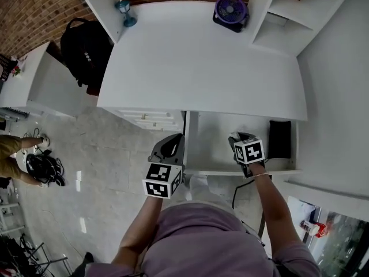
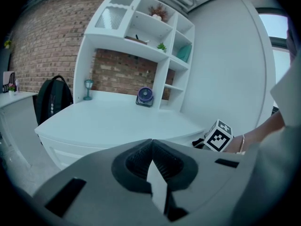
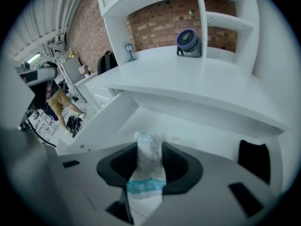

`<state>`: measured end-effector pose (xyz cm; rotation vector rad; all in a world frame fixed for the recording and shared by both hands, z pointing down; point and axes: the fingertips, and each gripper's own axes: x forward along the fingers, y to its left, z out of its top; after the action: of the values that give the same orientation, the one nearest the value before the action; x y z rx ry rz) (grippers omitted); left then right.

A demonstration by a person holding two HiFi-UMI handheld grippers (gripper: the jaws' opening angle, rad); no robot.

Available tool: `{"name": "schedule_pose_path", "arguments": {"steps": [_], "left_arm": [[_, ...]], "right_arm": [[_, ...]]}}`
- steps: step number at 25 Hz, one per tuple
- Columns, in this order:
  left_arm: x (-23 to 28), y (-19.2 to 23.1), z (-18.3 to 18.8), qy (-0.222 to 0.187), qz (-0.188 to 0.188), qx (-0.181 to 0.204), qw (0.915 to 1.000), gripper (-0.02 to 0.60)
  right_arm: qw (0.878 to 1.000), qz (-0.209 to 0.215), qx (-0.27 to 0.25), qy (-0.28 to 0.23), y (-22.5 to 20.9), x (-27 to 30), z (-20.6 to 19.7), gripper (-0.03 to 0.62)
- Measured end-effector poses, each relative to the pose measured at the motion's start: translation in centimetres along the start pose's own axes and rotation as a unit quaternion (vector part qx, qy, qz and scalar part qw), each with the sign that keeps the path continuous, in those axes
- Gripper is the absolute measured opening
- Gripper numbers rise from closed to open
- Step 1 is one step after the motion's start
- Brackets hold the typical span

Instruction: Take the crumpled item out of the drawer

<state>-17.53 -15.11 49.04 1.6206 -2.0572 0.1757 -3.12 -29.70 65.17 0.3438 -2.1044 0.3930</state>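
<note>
1. Two grippers sat low in the head view. The left gripper [image 1: 170, 146] hung outside the drawer [image 1: 214, 150], at 9 o'clock from the right one, with its jaws pressed together on nothing.
2. The right gripper [image 1: 236, 138] was over the open drawer, its jaws partly closed and clamped on the crumpled item [image 3: 149, 163], a white wrapper with a teal band.
3. The item's long axis ran along the jaws, from 6 to 12 o'clock, and its top poked past the fingertips. No view showed whether it touched the drawer floor.
4. A black pouch [image 1: 280, 138] lay in the drawer at 3 o'clock, well apart from the item.
5. The desk top [image 1: 202, 62] overhung the drawer at 12 o'clock, so the clear way out seemed to be up and back toward 6 o'clock.
6. Farther off, a purple fan [image 1: 230, 10] stood at 12 o'clock and a black backpack [image 1: 86, 51] at 10 o'clock.
</note>
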Motion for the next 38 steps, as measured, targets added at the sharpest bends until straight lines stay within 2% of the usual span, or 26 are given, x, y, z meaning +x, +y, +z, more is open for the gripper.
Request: {"name": "schedule_pose_path", "arguments": {"steps": [11, 25, 38], "left_arm": [[1.3, -1.8, 0.1, 0.001, -0.045, 0.016, 0.9989, 0.002], [2.6, -3.0, 0.8, 0.001, -0.081, 0.034, 0.9961, 0.002], [3.0, -4.0, 0.9, 0.003, -0.110, 0.046, 0.9929, 0.002]], "right_arm": [[0.992, 0.014, 0.072, -0.098, 2.1, -5.6, 2.2, 0.153], [0.972, 0.003, 0.109, -0.210, 4.8, -12.9, 5.0, 0.153], [0.939, -0.037, 0.145, -0.310, 6.0, -19.6, 5.8, 0.153]]}}
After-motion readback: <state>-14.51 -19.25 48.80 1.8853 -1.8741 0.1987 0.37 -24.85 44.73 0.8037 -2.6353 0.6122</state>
